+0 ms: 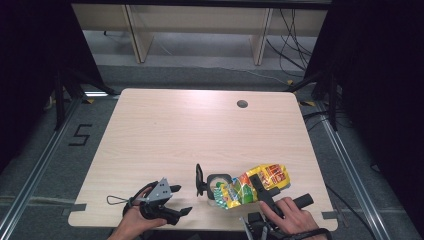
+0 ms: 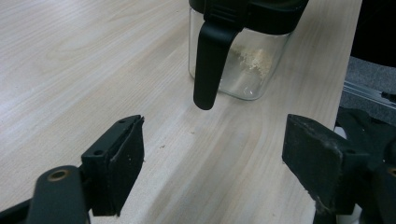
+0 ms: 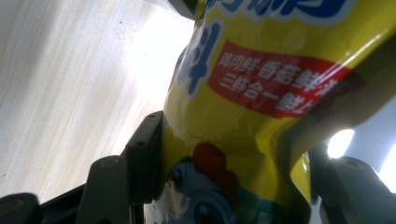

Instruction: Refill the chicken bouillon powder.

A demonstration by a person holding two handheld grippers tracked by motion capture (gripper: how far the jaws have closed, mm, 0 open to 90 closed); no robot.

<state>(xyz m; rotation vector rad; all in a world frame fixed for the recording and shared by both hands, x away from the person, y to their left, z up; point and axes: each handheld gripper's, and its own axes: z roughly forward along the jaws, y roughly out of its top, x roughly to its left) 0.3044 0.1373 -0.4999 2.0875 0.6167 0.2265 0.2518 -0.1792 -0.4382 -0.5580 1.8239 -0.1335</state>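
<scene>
A yellow seasoning bag lies tilted over a clear jar near the table's front edge, its printed end at the jar's black-rimmed mouth. My right gripper is shut on the bag; in the right gripper view the bag sits pinched between the two pads of my right gripper. The jar's black lid stands flipped open to the left. My left gripper rests open at the front left, apart from the jar. Its own view shows my left gripper holding nothing, facing the jar, which holds a little pale powder.
The light wooden table has a round cable hole at the back right. The jar and bag stand close to the front edge. Beyond the table are a grey floor, metal rails and wooden furniture legs.
</scene>
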